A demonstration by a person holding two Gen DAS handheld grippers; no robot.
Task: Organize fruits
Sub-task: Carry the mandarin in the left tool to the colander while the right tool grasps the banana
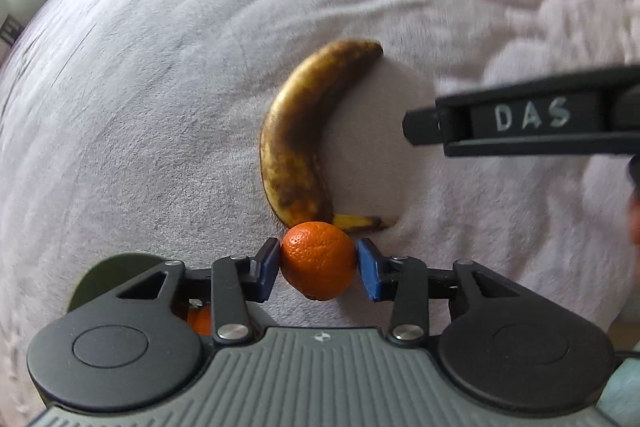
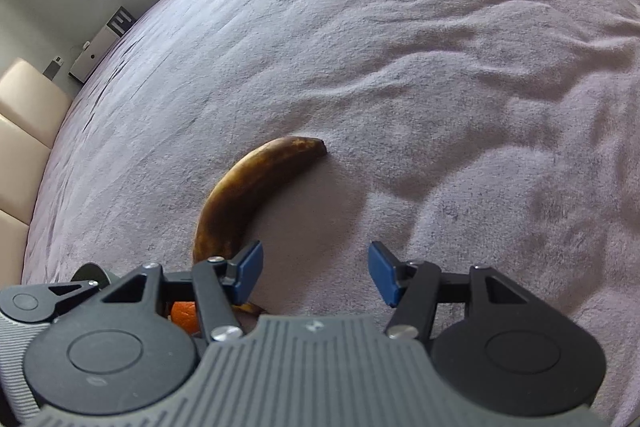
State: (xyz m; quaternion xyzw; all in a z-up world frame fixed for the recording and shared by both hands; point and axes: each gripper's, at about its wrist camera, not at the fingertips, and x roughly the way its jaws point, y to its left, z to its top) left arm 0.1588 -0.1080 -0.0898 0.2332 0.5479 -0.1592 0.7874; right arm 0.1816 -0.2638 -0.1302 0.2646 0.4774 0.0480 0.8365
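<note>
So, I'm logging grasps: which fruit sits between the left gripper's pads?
The orange, round and bright, sits between the left gripper's blue pads; the spotted brown banana lies free on the blanket beyond.

So the banana loses its stem end behind the right gripper in the right wrist view, only a bit of stem peeks out under the finger. An orange there is just a sliver through the linkage. In the left wrist view a second orange thing hides behind the left gripper, can't tell what it is. A dark green round thing is mostly covered too. The black bar marked DAS runs off the right edge. The blanket is smeary near the rim.
</note>
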